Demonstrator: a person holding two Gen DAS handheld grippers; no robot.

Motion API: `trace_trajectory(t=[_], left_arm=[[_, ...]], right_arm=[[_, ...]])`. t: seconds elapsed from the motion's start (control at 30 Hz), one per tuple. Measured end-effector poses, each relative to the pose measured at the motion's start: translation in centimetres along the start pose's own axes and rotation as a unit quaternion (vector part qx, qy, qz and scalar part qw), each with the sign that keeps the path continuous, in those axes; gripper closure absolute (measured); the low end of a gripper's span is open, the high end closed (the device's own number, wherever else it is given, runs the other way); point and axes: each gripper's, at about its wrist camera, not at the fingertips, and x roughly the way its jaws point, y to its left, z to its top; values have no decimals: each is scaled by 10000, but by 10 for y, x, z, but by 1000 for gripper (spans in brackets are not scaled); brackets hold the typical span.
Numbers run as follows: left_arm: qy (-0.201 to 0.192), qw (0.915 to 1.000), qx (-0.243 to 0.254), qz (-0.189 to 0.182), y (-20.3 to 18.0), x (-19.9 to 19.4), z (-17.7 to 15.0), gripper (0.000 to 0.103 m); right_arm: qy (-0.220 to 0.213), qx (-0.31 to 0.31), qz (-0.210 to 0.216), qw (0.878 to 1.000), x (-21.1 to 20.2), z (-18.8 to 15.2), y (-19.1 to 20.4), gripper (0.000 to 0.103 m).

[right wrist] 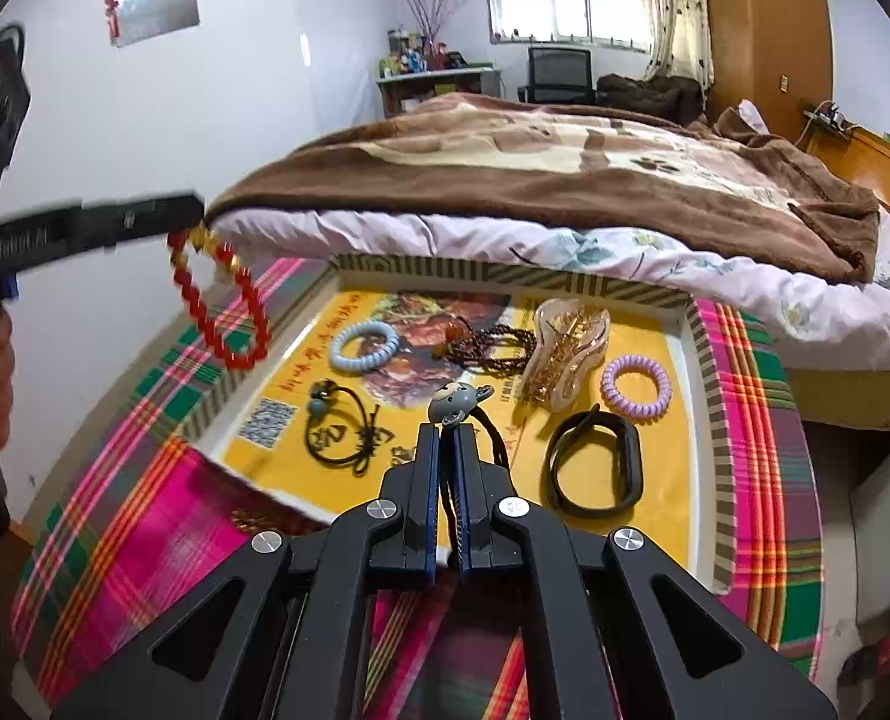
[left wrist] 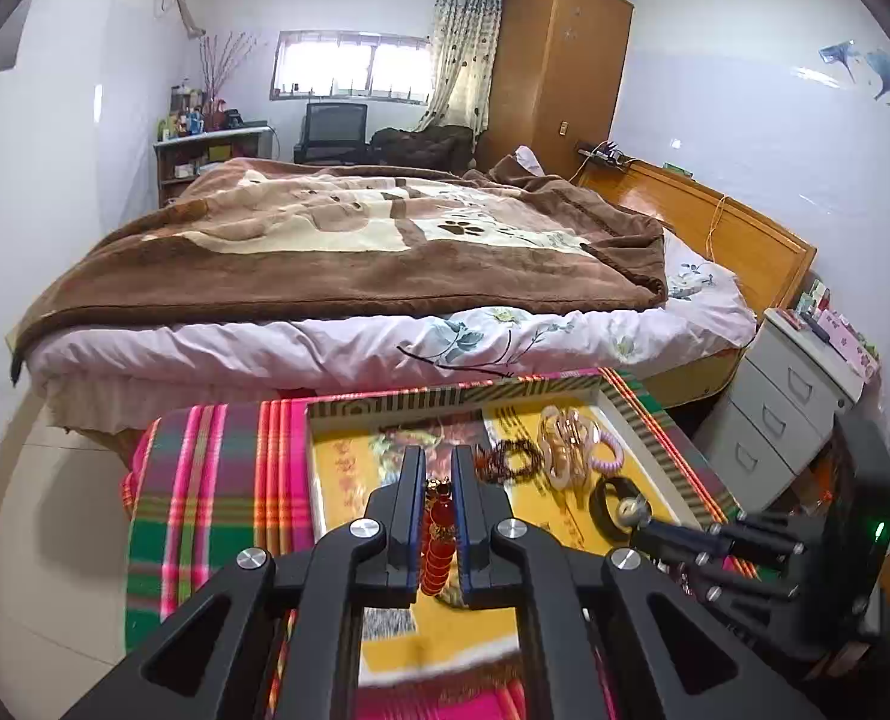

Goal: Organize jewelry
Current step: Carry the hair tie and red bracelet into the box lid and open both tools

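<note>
While a pink-and-green plaid cloth [right wrist: 144,516] covers the table beside the bed [right wrist: 505,180], a yellow-lined tray [right wrist: 706,372] holds hair ties and a claw clip [right wrist: 565,354] — the left gripper [left wrist: 438,474] pinches a red bead bracelet [right wrist: 216,306] above the tray's left edge, the right gripper [right wrist: 446,438] clamps a bear-charm hair tie [right wrist: 454,405].

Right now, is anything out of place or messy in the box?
Nothing looks broken or spilled. Two pieces are out of the tray: the red bead bracelet dangles from the left gripper, and the right gripper pinches a hair tie.
</note>
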Motion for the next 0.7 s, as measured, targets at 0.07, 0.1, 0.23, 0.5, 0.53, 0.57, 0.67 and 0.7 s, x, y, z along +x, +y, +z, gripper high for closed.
trace_trajectory(t=[0.07,0.1,0.23,0.5,0.53,0.57,0.67,0.7], left_arm=[[47,10000,-20,-17,4,11,7,95],[46,10000,-32,-14,6,17,10,95],[130,9994,-211,-220,12,43,20,95],[229,9982,-371,-404,17,84,31,95],[295,9980,-394,-393,19,91,30,95],[355,9979,-391,-369,20,96,28,95],[534,9969,-476,-313,27,112,23,95],[589,9964,-544,-293,30,116,20,95]], right_arm=[[85,27,-30,10000,7,0,0,99],[128,20,-57,9999,11,0,0,99],[308,-48,-151,9994,29,1,3,99],[551,-69,-218,9982,54,2,2,99],[568,-73,-209,9981,55,2,2,99],[594,-80,-204,9980,58,2,2,99],[658,-108,-234,9975,65,2,2,99],[683,-134,-256,9972,67,2,2,99]])
